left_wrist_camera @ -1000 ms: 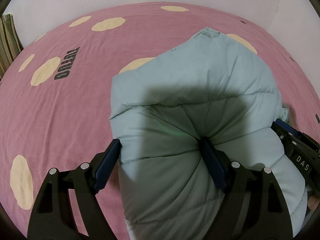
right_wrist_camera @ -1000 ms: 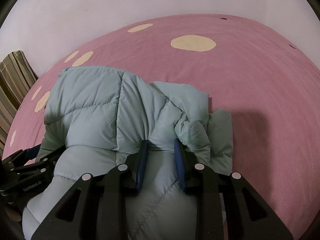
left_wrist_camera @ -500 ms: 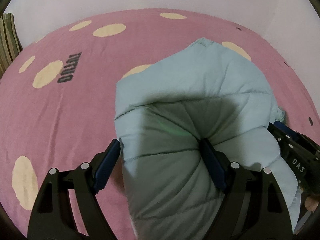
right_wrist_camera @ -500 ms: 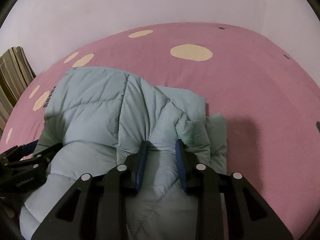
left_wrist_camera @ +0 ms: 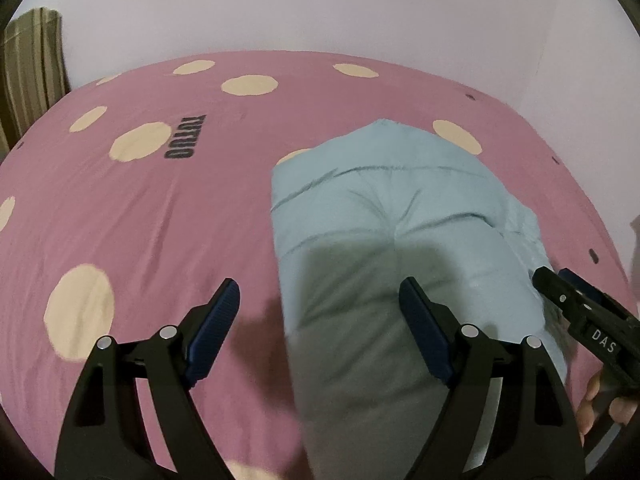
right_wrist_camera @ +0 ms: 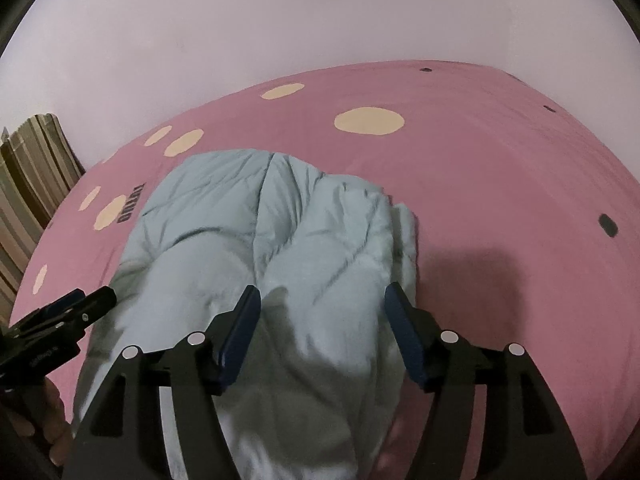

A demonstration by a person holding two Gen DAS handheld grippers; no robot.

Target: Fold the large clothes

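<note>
Puffer jacket (left_wrist_camera: pixel 404 240), pale blue and quilted, lies folded into a thick bundle on the pink bedsheet (left_wrist_camera: pixel 160 220) with cream dots. Printed lettering (left_wrist_camera: pixel 186 138) on the sheet sits to the jacket's left in the left wrist view, well apart from it, and a striped curtain (left_wrist_camera: pixel 32 68) hangs farther left beyond the sheet's edge.

The left gripper (left_wrist_camera: pixel 316 320) stands wide above the jacket's left edge: one blue pad is over bare sheet beside the jacket, the other over the quilted top, and neither presses on the fabric. The right gripper (right_wrist_camera: pixel 322 320) hangs over the jacket's right part; its jaws have just been opening and now stand apart, with the jacket's puffed fabric below and between them but no pad pinching it. Each gripper shows at the jacket's side in the other's view, with fingers (left_wrist_camera: pixel 592 404) of the person's hand on the handle.
</note>
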